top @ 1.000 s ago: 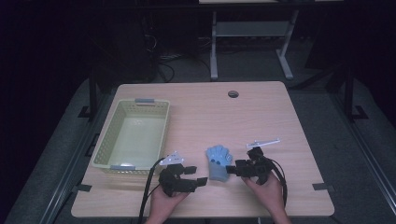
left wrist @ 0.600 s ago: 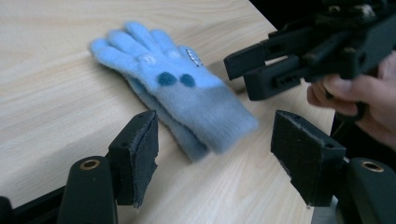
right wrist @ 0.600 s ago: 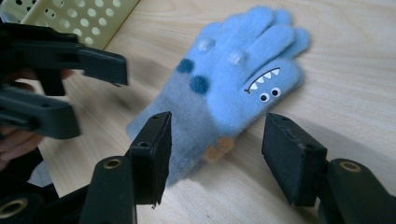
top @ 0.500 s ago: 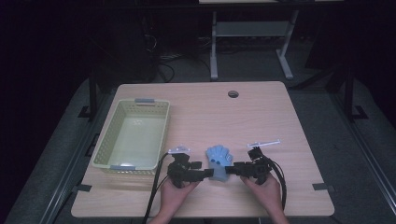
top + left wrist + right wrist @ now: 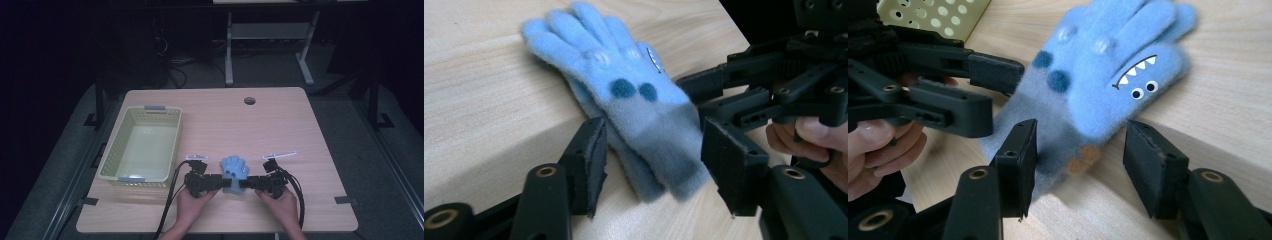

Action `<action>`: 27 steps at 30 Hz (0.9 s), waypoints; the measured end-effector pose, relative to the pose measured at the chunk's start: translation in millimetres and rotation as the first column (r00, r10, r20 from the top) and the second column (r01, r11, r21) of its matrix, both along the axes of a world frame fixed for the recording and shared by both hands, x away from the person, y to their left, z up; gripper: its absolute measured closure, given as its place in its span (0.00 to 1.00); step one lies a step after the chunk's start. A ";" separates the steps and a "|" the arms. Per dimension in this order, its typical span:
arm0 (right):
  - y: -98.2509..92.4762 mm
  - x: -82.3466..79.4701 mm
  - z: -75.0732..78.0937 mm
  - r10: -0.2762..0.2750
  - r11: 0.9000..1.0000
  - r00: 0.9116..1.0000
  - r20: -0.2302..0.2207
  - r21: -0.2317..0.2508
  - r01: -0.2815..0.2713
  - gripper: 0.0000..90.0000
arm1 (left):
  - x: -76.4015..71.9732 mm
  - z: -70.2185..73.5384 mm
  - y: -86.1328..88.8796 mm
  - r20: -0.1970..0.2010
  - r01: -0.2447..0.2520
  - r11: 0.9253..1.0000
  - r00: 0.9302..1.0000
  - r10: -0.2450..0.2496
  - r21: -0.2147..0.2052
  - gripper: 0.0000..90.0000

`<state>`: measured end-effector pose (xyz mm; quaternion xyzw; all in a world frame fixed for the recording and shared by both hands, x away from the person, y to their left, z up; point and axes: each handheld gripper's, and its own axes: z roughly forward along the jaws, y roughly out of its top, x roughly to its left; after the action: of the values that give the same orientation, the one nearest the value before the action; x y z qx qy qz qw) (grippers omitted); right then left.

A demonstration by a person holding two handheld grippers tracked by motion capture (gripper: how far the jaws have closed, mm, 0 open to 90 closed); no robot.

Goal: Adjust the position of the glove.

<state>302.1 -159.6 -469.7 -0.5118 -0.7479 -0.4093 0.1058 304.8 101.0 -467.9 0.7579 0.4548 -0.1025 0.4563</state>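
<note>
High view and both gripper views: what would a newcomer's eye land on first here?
First the fuzzy blue glove with a toothy monster face, lying flat near the table's front edge. The left gripper and the right gripper flank its grey cuff from either side; both pairs of jaws have just been closing with the cuff between them, not yet pressing. To the left stands a pale yellow-green basket.
</note>
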 end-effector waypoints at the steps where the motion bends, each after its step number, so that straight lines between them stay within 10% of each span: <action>1: 0.7 -0.3 -0.4 -0.004 1.000 1.000 -0.011 0.005 0.004 0.53 | 0.3 -0.2 -0.6 -0.002 -0.004 1.000 1.000 0.004 0.004 0.52; 18: 10.7 -0.6 -4.9 -0.032 0.999 0.999 0.012 0.019 0.031 0.64 | 5.3 -6.7 -0.6 -0.029 -0.009 1.000 1.000 0.009 0.020 0.58; 27: 14.9 -1.0 -5.8 -0.039 0.999 0.999 0.026 0.019 0.039 0.68 | 10.9 -13.4 3.0 -0.088 -0.002 0.999 0.996 -0.003 -0.053 0.67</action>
<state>301.1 -144.7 -475.5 -0.5199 -0.7353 -0.4248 0.0927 315.7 104.0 -481.4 0.7404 0.4715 -0.1479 0.4556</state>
